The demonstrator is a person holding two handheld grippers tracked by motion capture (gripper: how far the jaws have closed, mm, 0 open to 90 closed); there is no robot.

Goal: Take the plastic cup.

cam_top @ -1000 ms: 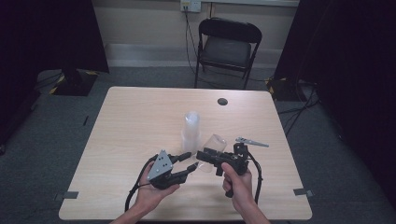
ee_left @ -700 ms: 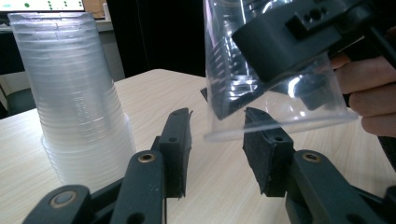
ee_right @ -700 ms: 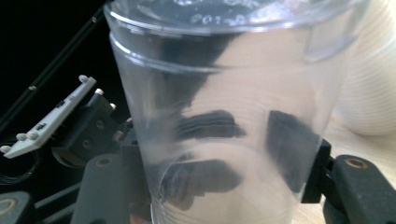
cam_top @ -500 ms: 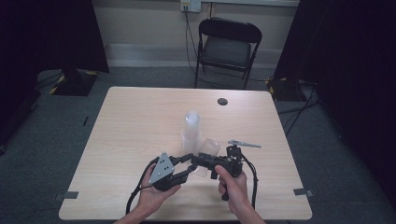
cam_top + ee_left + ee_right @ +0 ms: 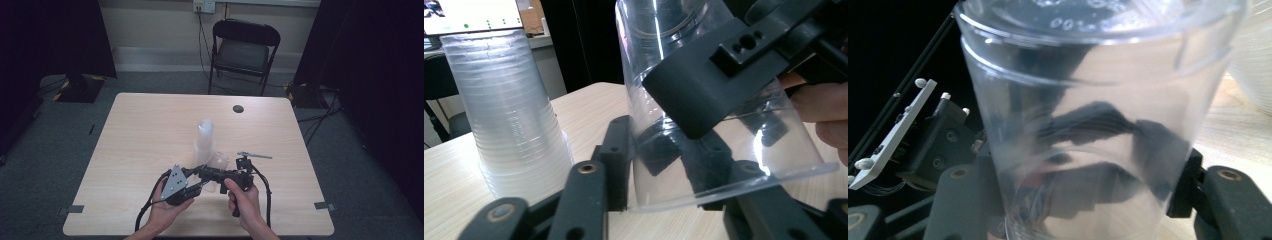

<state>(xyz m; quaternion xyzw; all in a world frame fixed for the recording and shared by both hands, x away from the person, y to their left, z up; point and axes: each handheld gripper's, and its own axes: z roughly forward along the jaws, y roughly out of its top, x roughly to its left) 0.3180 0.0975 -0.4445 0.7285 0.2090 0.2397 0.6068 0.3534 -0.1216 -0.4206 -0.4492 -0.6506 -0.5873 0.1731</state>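
Observation:
A single clear plastic cup (image 5: 218,161) hangs just above the table, tilted, with its base up and its rim low. My right gripper (image 5: 209,173) is shut on its narrow end; in the right gripper view the cup (image 5: 1088,125) sits between both black jaws. My left gripper (image 5: 202,186), with the grey plate on top, has just been closing its jaws around the cup's wide rim end (image 5: 724,150), and one pad (image 5: 618,160) lies against the wall. A stack of clear cups (image 5: 205,140) stands upside down just behind.
The wooden table (image 5: 145,130) carries a small dark disc (image 5: 238,108) near its far right edge. A black folding chair (image 5: 245,50) stands beyond the far edge. Cables trail from both grippers toward the near edge.
The right gripper has carried the cup a little left and down to the left gripper. The left jaws have narrowed around the cup's rim end. The stack has not moved.

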